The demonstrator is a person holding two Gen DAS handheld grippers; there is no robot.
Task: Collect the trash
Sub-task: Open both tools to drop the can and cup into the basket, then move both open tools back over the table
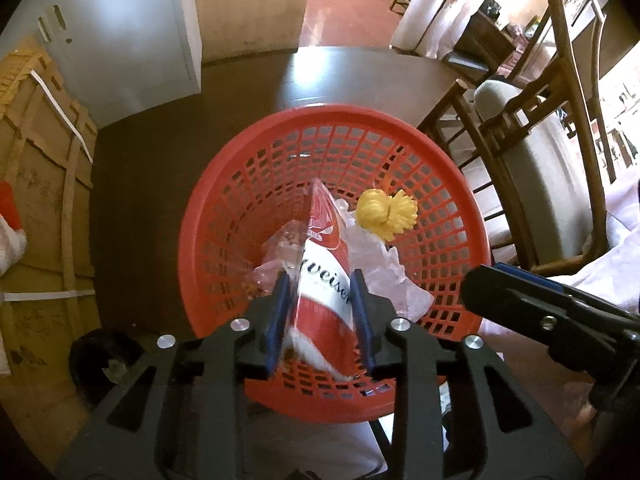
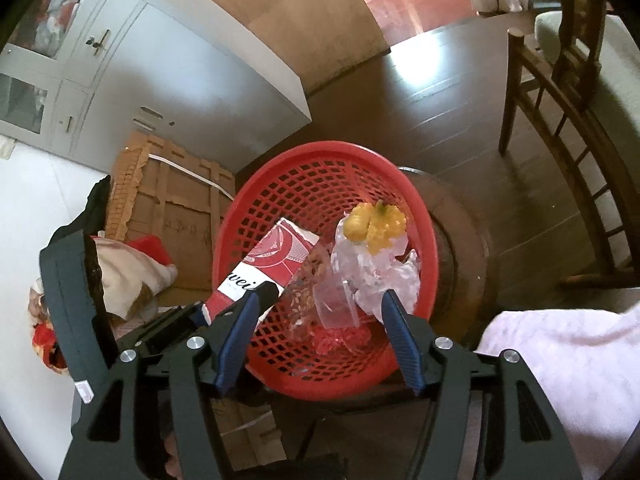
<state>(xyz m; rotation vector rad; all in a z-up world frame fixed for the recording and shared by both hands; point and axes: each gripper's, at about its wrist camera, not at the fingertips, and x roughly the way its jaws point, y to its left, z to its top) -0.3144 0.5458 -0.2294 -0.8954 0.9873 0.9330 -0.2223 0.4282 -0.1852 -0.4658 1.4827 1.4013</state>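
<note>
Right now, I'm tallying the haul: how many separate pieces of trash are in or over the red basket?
4 visible: red carton in the left gripper, yellow bundle, crumpled white plastic, clear wrapper. More may lie underneath.

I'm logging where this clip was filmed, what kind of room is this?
Probably a lived-in home, a dining or living area: dark wood floor, wooden chair with cushion, grey cabinet, and a red basket collecting trash.

Dim room, floor (image 1: 320, 76) glare — fisheye-bent, vignetted edges
</note>
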